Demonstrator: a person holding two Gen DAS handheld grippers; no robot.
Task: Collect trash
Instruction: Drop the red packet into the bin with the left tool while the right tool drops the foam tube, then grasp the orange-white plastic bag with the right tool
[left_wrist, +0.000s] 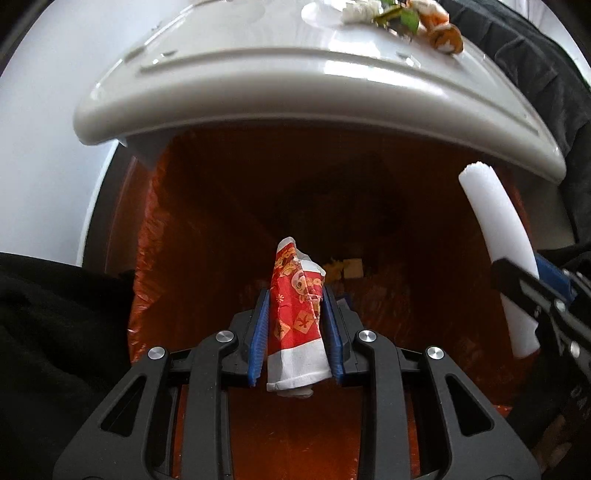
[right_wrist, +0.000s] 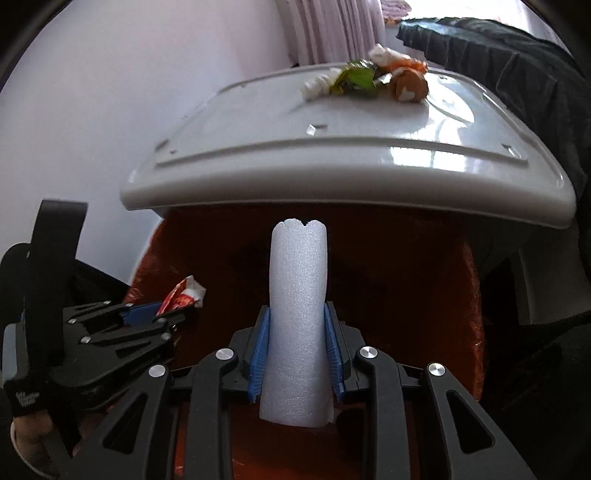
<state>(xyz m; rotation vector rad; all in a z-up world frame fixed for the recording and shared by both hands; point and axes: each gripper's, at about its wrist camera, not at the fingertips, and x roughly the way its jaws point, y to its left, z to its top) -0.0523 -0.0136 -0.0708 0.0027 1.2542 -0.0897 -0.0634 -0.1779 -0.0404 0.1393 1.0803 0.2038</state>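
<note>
A bin lined with an orange bag (left_wrist: 221, 280) is seen from above, and its white lid (right_wrist: 332, 162) is raised over the far side of the opening. More trash, a heap of wrappers and scraps (right_wrist: 373, 79), is left on top of that lid, at its far edge. A white foam tube (right_wrist: 298, 317) is held upright over the bin mouth, clamped at its lower half by the jaws of the right gripper (right_wrist: 298, 350). A crumpled red paper cup (left_wrist: 297, 317) is pinched between the nearly closed jaws of the left gripper (left_wrist: 297, 332), also above the bin opening, beside the tube.

The main risk is judged to be the lid: if it is bumped, or if it drops, the heap on it could be scattered. The long tube could be caught under the lid's front edge or left leaning on the bin rim if released tilted. The two grippers are near each other over the bin, so a collision is possible.
</note>
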